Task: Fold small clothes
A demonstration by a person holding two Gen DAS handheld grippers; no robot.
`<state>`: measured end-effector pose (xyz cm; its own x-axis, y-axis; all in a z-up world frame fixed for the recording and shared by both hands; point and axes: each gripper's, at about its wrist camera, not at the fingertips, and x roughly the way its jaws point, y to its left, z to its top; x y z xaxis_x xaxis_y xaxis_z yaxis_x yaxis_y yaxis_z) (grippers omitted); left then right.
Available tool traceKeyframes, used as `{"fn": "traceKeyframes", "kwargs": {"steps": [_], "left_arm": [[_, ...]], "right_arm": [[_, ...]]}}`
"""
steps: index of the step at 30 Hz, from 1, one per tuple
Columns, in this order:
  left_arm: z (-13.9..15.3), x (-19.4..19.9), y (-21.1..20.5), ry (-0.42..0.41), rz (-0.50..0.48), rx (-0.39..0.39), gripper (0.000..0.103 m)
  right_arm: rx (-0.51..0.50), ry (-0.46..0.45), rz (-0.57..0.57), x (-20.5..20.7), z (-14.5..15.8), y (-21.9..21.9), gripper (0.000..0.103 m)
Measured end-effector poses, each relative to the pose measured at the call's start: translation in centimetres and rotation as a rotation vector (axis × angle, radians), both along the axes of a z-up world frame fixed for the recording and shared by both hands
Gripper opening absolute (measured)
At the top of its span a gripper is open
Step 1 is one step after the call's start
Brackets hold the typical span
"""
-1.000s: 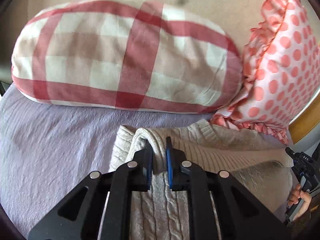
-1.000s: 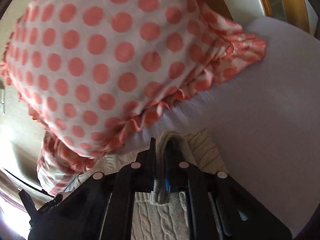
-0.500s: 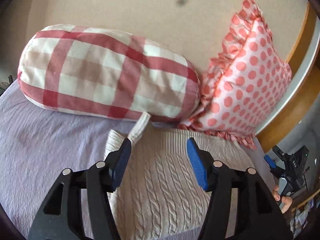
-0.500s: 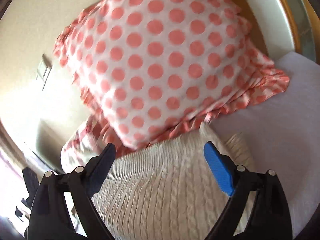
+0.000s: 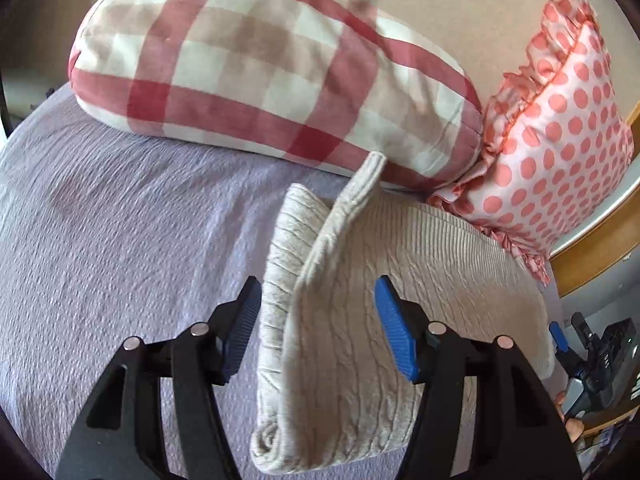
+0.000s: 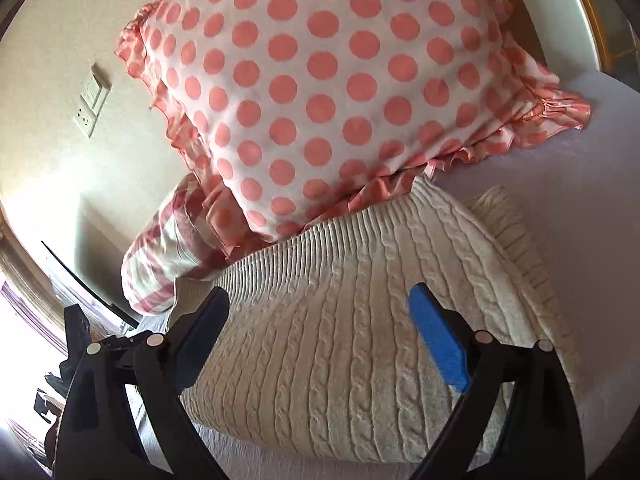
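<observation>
A cream cable-knit sweater [image 5: 400, 280] lies folded on the lilac bedspread [image 5: 120, 232], its far edge against the pillows. One ribbed corner sticks up toward the checked pillow. My left gripper [image 5: 316, 304] is open, its jaws apart above the sweater's left side, holding nothing. In the right wrist view the sweater [image 6: 340, 340] fills the lower middle. My right gripper [image 6: 320, 320] is open and empty above it. The right gripper also shows at the right edge of the left wrist view [image 5: 560, 340].
A red-and-white checked pillow [image 5: 260, 68] and a pink polka-dot frilled pillow [image 5: 560, 140] stand against the beige wall behind the sweater. A wooden bed frame edge [image 5: 600, 256] runs at right. A wall switch [image 6: 92, 100] is at left in the right wrist view.
Both grippers were shut on the sweater's edge a second ago. They opened, let it go and drew back. The sweater now lies folded with one corner sticking up.
</observation>
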<state>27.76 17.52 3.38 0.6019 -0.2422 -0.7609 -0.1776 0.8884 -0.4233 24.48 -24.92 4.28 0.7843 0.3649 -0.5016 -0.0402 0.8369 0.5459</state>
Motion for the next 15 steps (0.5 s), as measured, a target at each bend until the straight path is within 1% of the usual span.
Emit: {"fn": "traceKeyframes", "kwargs": {"steps": [2, 4, 5, 6, 7, 8, 9, 10, 11, 12, 13, 15], "left_arm": [[-1.0, 0.6, 1.0, 0.042, 0.010, -0.057, 0.059], [-2.2, 1.0, 1.4, 0.069, 0.000, -0.113, 0.057], [-2.2, 0.8, 1.4, 0.046, -0.001, -0.117, 0.058], [-2.4, 1.0, 1.3, 0.043, -0.026, -0.146, 0.057], [-2.8, 1.2, 1.2, 0.053, -0.050, -0.196, 0.055], [-2.9, 1.1, 1.1, 0.040, -0.044, -0.202, 0.055], [-3.1, 1.2, 1.2, 0.045, -0.051, -0.206, 0.049], [-3.3, 1.1, 1.4, 0.049, -0.048, -0.212, 0.031], [-3.8, 1.1, 1.8, 0.068, -0.037, -0.255, 0.019], [-4.1, 0.9, 2.3, 0.068, -0.022, -0.328, 0.017], [-4.1, 0.8, 2.5, 0.064, -0.011, -0.361, 0.015], [-2.4, 0.5, 2.0, 0.033, -0.017, -0.341, 0.014]], "right_arm": [[0.027, -0.011, -0.012, -0.4, 0.3, -0.8, 0.093], [0.044, -0.012, -0.025, -0.1, 0.6, -1.0, 0.093], [0.050, -0.015, -0.030, 0.0, 0.6, -1.2, 0.093], [0.056, -0.018, -0.034, -0.1, 0.6, -1.3, 0.093], [0.066, -0.023, -0.035, -0.2, 0.6, -1.5, 0.094], [0.080, -0.030, -0.032, -0.2, 0.6, -1.6, 0.094], [0.094, -0.035, -0.028, -0.3, 0.5, -1.7, 0.094], [0.105, -0.041, -0.025, -0.3, 0.5, -1.7, 0.094], [0.113, -0.046, -0.023, -0.3, 0.6, -1.8, 0.094], [0.118, -0.052, -0.022, -0.4, 0.7, -1.8, 0.094], [0.124, -0.060, -0.021, -0.5, 0.9, -1.8, 0.094], [0.138, -0.080, -0.026, -0.8, 1.2, -2.1, 0.095]]}}
